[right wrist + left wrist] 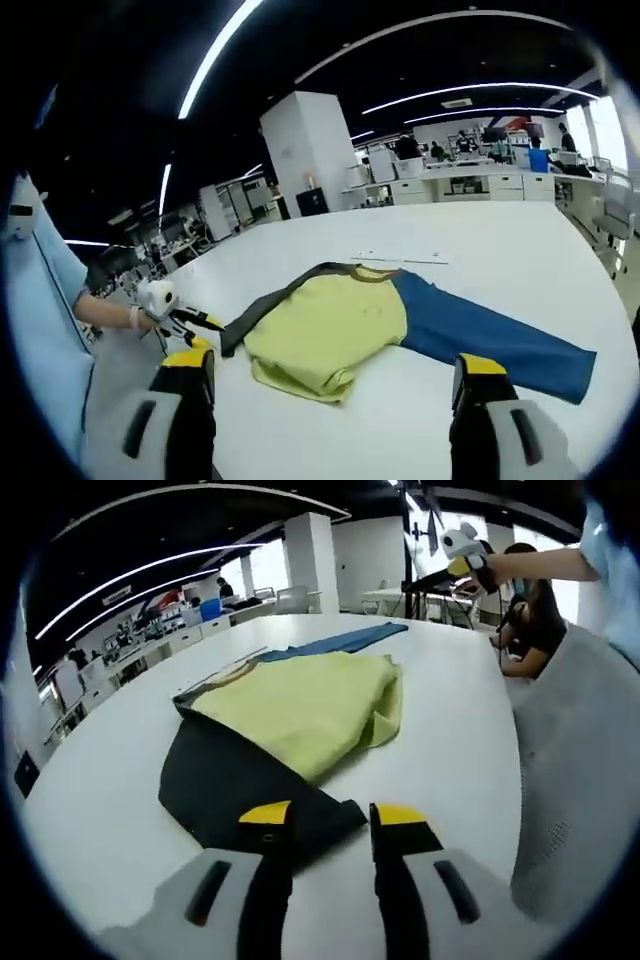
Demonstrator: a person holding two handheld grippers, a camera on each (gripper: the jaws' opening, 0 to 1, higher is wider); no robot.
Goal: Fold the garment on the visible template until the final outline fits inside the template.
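On a white table (pixel 520 250) in an open-plan office, the garment (pixel 330 325) lies partly folded: a yellow body doubled over itself, one blue sleeve (pixel 490 345) stretched flat toward 4 o'clock in the right gripper view, and a dark sleeve (pixel 240 780) running toward 7 o'clock in the left gripper view. I cannot make out any template outline on the table in either view. My left gripper (pixel 322 825) hangs low at the near tip of the dark sleeve, its yellow-tipped jaws parted with nothing between them; whether the left jaw touches the cloth I cannot tell. My right gripper (pixel 335 385) is held high above the table's near edge, jaws spread wide and empty, the garment's folded yellow hem showing between them. In the left gripper view the blue sleeve is largely hidden behind the yellow fold, only its far end showing at 12 o'clock. The person's sleeve cuts off the 3 o'clock side of that view and the 9 o'clock side of the right gripper view. Bare tabletop lies open all around the garment, widest toward 2 o'clock in the right gripper view.
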